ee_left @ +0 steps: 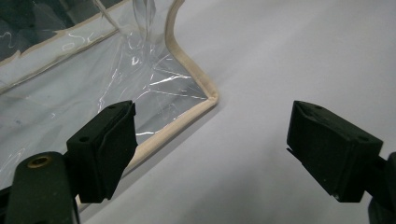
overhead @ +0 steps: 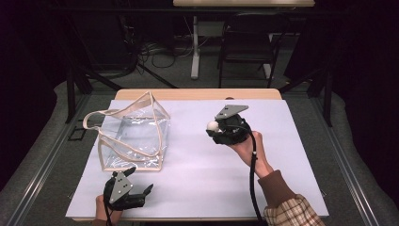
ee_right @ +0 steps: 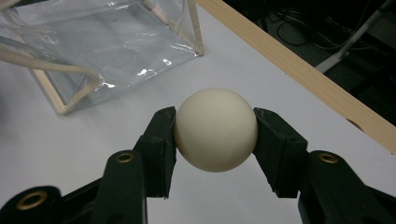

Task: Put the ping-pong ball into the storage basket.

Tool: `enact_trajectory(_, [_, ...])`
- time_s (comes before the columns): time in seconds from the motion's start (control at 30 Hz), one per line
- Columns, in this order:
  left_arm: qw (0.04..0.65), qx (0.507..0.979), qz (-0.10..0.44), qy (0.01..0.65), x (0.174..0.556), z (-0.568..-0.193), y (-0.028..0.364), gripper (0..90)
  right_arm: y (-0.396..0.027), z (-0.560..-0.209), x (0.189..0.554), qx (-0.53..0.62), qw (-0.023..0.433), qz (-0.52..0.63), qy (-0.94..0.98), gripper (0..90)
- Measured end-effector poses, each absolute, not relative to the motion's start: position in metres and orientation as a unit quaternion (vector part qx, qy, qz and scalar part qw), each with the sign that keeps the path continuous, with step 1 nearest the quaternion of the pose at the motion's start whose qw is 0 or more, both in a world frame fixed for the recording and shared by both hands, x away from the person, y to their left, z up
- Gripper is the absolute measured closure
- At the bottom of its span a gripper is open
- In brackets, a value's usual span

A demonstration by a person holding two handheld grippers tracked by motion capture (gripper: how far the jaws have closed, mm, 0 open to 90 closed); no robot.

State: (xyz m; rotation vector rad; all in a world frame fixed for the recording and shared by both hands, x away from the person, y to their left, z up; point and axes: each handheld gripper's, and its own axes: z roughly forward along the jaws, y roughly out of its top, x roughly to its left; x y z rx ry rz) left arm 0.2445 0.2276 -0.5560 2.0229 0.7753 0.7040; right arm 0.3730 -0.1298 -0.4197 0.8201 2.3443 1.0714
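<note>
Two grippers are seen over a table (overhead: 301, 197) covered with a white sheet. The right gripper (overhead: 212, 128) is clenched on a cream ball (ee_right: 215, 129), which is pressed between both pads and lifted clear of the sheet, near the middle of the table and somewhat toward the far edge. The left gripper (overhead: 141, 181) is held at the near left corner with its jaws spread wide and nothing between them; one finger (ee_left: 109, 147) is just beside the near corner of a clear plastic bag (overhead: 134, 134).

The bag is standing on the left half of the table, its mouth open upward, its beige trim and handle visible. It appears to be empty, although the glare on the plastic hides some of the inside.

It is judged that the picking up of the ball is done. What is left is most of the work: the ball is still well apart from the bag, so it must be carried across to the open mouth and released inside, perhaps with the bag steadied by the left gripper
</note>
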Motion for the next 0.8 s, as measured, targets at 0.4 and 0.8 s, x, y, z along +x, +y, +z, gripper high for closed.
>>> enact_trajectory(0.4, [0.42,0.806,0.28,0.31,0.244,-0.556,0.228,16.2,-0.126,-0.415,0.379,0.297,0.219,0.385,0.846,51.0])
enact_trajectory(0.8, [0.42,0.806,0.28,0.31,0.244,-0.556,0.228,16.2,-0.122,-0.409,0.383,0.293,0.222,0.383,0.847,51.0])
